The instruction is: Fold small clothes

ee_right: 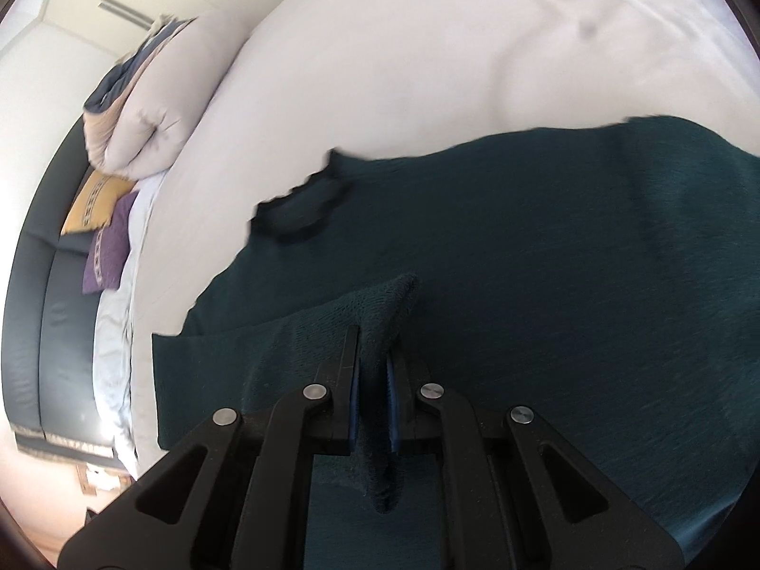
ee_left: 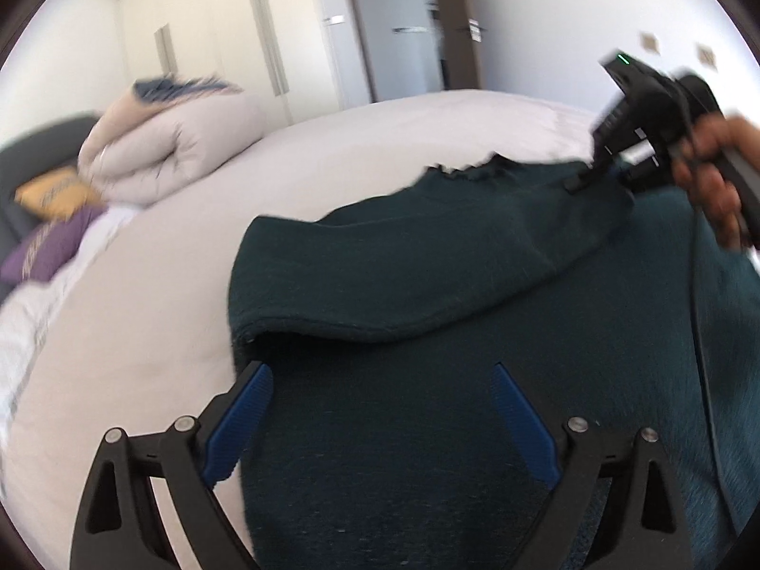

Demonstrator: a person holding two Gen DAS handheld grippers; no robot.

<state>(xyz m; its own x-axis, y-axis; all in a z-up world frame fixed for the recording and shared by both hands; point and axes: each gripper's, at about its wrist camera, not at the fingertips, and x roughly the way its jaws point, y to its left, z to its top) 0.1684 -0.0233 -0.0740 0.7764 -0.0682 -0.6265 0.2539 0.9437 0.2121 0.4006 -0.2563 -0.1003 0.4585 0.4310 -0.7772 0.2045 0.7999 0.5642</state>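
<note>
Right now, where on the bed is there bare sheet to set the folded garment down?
Bare sheet lies left of the dark green garment, up to the rolled duvet and the purple cushion. More is free beyond the garment's far edge. The headboard end is crowded: duvet and yellow cushion. The right tongs grip the cloth.

The sweater (ee_left: 427,427) is fuzzy matt knit; the bedsheet (ee_left: 142,308) smooth cloth; the headboard (ee_right: 33,332) glossy leather.

Garment (ee_left: 427,427) lies on bed (ee_left: 332,152); folded duvet (ee_left: 175,142) behind it at left, w/ two cushions (ee_left: 47,228) beside the duvet.
</note>
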